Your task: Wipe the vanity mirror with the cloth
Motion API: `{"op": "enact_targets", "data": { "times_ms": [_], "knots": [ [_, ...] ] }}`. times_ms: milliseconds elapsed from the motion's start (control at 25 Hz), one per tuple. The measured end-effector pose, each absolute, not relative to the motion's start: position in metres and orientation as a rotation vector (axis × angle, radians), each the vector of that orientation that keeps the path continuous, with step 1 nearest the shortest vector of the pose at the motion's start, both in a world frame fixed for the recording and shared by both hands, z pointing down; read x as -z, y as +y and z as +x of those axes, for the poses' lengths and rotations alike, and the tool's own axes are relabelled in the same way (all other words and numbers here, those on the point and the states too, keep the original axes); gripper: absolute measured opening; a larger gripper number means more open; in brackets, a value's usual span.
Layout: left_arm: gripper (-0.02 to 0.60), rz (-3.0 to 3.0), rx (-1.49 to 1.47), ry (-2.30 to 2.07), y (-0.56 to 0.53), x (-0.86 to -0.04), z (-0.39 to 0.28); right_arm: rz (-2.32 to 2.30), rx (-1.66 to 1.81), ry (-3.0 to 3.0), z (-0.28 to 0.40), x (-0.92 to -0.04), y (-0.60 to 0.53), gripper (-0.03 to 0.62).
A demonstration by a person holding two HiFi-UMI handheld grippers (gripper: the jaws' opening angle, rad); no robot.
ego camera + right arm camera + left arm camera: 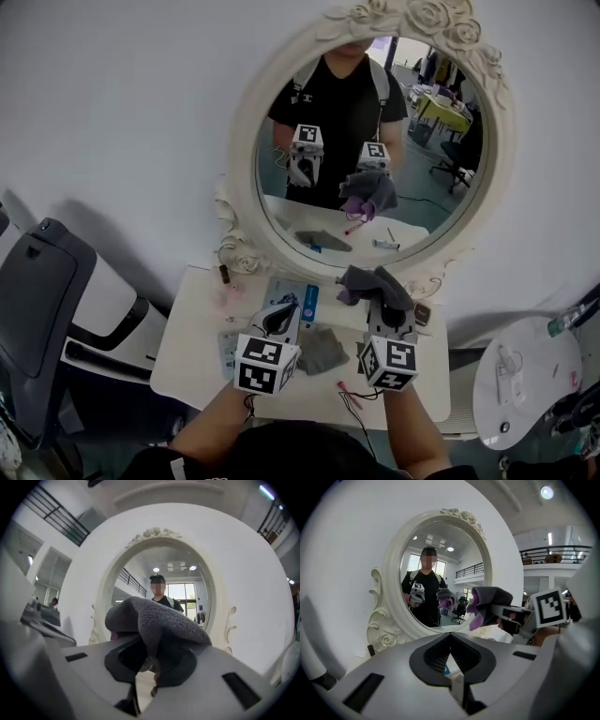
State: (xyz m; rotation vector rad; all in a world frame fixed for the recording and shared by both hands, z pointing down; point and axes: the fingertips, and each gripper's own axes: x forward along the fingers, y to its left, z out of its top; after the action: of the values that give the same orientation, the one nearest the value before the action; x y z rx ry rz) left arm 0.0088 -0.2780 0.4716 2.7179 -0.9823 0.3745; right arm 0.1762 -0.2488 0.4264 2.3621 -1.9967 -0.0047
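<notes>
**Cloth gripped on the right, just under the vanity mirror**

On my feeds the right gripper has its fingers closed on the cloth. In the right gripper view the grey fleece bunches over both fingers and drapes across their front, with a purple side showing underneath. From the head view the cloth sits in front of the mirror's lower frame, below the glass and above the worktop. I cannot tell whether it touches the frame.

The left gripper is just beside it on the left, low over the worktop. Its fingers meet at the tips and hold nothing. Through the wedge behind the tips I see only a bit of worktop and a blue packet.

The mirror is oval, in a cream carved frame with roses along the top. It stands upright at the back of the worktop against a white wall. Its glass reflects a person in a black shirt holding both grippers, with the cloth in one of them.

A second grey cloth lies flat on the worktop between the two grippers. A small dark bottle stands near the frame's lower left. A dark office chair stands left of the worktop, and a white round stand is to its right.
</notes>
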Motion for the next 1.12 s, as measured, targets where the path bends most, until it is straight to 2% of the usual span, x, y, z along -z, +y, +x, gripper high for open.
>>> {"op": "enact_targets", "data": {
  "times_ms": [200,480,1120],
  "knots": [
    [0.006,2.749,-0.344,-0.945,-0.27,-0.466,0.039,2.484,0.038,-2.001,0.187,-0.415,-0.193,0.044],
    [0.006,2.765,-0.366,-0.916,-0.261,-0.467,0.06,2.532,-0.111,-1.954,0.21,-0.445,-0.18,0.044],
    [0.006,2.773,-0.372,-0.965,-0.26,-0.463,0.058,2.409,-0.057,-1.991,0.189,-0.452,-0.187,0.044]
  ]
}}
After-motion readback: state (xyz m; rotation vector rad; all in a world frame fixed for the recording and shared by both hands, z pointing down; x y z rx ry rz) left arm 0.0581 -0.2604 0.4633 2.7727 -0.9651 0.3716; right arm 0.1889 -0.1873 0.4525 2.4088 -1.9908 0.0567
